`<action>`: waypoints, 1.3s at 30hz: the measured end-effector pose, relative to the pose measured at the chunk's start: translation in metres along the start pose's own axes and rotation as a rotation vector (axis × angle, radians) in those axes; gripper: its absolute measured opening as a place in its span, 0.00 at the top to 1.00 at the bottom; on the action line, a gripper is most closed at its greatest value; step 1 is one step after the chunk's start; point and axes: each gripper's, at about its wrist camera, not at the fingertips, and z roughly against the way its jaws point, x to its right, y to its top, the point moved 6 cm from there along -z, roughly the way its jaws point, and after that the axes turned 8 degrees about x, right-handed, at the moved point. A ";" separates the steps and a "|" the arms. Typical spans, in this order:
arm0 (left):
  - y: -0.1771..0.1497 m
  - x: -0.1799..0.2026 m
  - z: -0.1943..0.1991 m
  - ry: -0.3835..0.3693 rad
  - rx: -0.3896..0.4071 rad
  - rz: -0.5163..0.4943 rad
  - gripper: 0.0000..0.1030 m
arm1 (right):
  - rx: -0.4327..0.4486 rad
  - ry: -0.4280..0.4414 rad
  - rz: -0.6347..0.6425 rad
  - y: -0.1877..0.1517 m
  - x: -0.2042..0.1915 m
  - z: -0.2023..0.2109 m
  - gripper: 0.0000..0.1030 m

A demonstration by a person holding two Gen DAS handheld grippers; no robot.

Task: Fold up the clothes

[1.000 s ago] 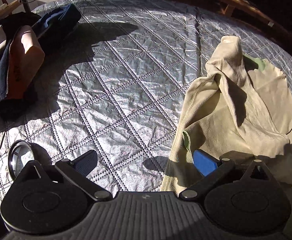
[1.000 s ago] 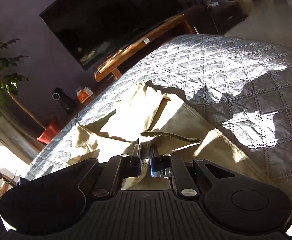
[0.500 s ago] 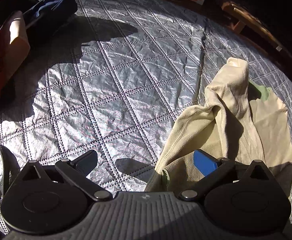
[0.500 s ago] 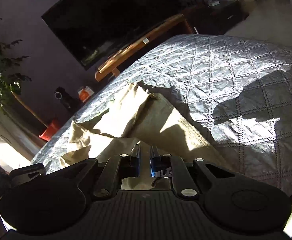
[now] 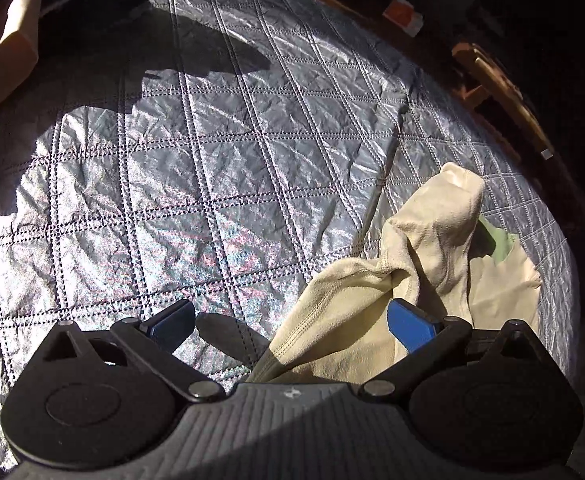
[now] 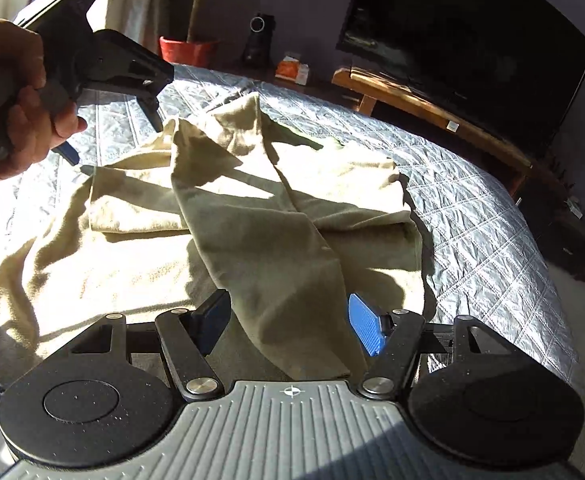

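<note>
Blue rubber pads face each other across a wide gap on the right gripper, its fingers spread apart with a long band of the pale cream fleece garment running up between them, resting there but not pinched. The left gripper is likewise spread wide; a stitched edge of the same garment passes between its pads, loose (nothing in the wrist view suggests a clamp). In the right wrist view the person's left hand holds that gripper above the garment's far left corner.

The garment lies crumpled on the silver-grey quilted bedspread, one sleeve-like length thrown diagonally over the body, a green lining peeking out near the far end. Dark clothes and a tan zipped pouch sit well apart at the bedspread's far corner.

The step in hand looks like spreading the garment flat before any fold. To do it well, each gripper should close on a single layer at an outer hem or corner, not on the bunched middle, then draw outward in opposite directions, keeping the fabric low so the overlying length slides off rather than twisting further.
</note>
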 end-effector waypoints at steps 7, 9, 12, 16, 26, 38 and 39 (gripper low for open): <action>-0.003 -0.001 -0.006 -0.045 -0.045 0.066 0.01 | -0.111 -0.002 0.081 -0.020 0.000 -0.015 0.94; -0.003 0.000 -0.007 -0.049 -0.044 0.068 0.01 | -0.083 -0.006 0.085 -0.015 0.003 -0.009 0.94; -0.002 -0.002 -0.006 -0.056 -0.044 0.092 0.01 | -0.050 -0.024 0.117 -0.009 0.008 0.005 0.94; 0.001 -0.005 -0.004 -0.061 -0.035 0.127 0.01 | -0.083 -0.007 0.139 -0.013 0.008 0.004 0.91; 0.003 0.004 -0.013 -0.178 -0.057 0.193 0.01 | 0.092 0.139 -0.281 0.033 0.032 0.004 0.27; 0.018 0.011 -0.025 -0.215 0.002 0.244 0.01 | 0.160 0.244 -0.690 0.056 0.060 -0.092 0.32; 0.019 0.010 -0.025 -0.217 0.002 0.260 0.01 | 0.150 0.237 -0.672 0.055 0.057 -0.096 0.31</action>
